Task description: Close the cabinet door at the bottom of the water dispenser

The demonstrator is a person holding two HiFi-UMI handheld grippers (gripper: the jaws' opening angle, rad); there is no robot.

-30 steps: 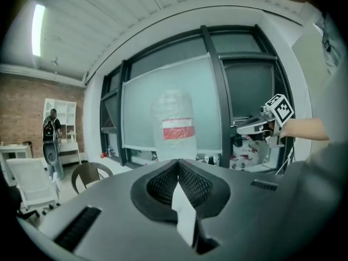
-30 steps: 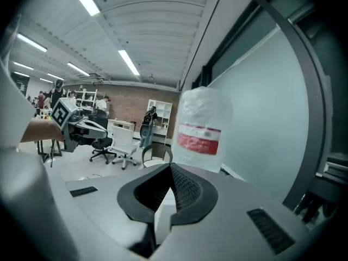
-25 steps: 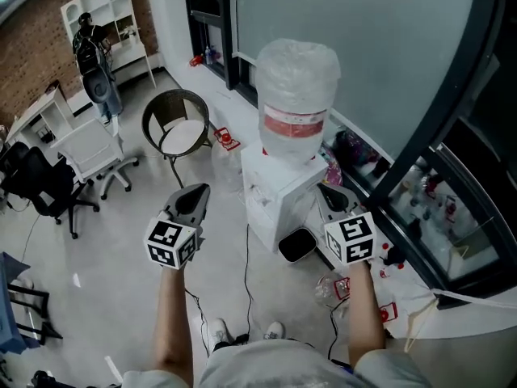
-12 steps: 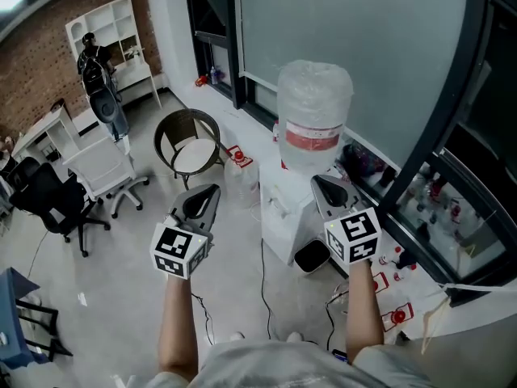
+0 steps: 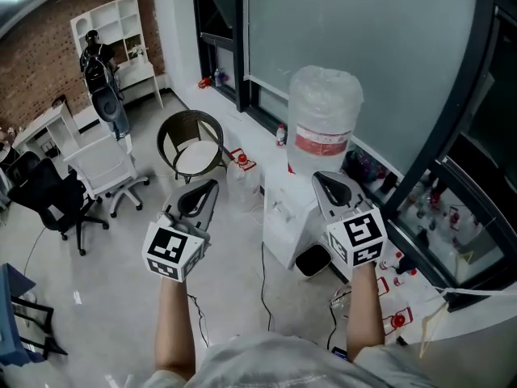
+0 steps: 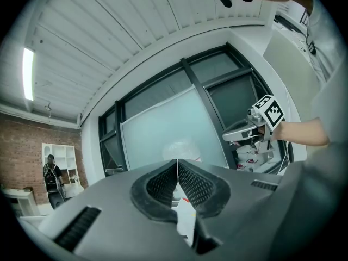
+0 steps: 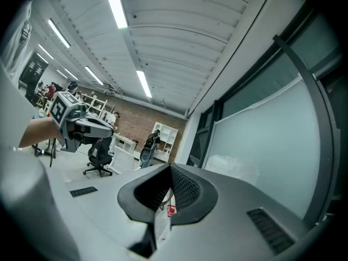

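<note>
My grey left gripper [image 5: 211, 187] and grey right gripper [image 5: 320, 179] are both clenched, empty. The white box-shaped water dispenser [image 5: 279, 226] stands below, between their tips, nearer the right one.

Open floor [image 5: 113, 257] lies left of the water dispenser [image 5: 280, 225]; a round chair [image 5: 196, 156], a black bin [image 5: 313, 259] and the window wall [image 5: 347, 39] crowd it.
</note>
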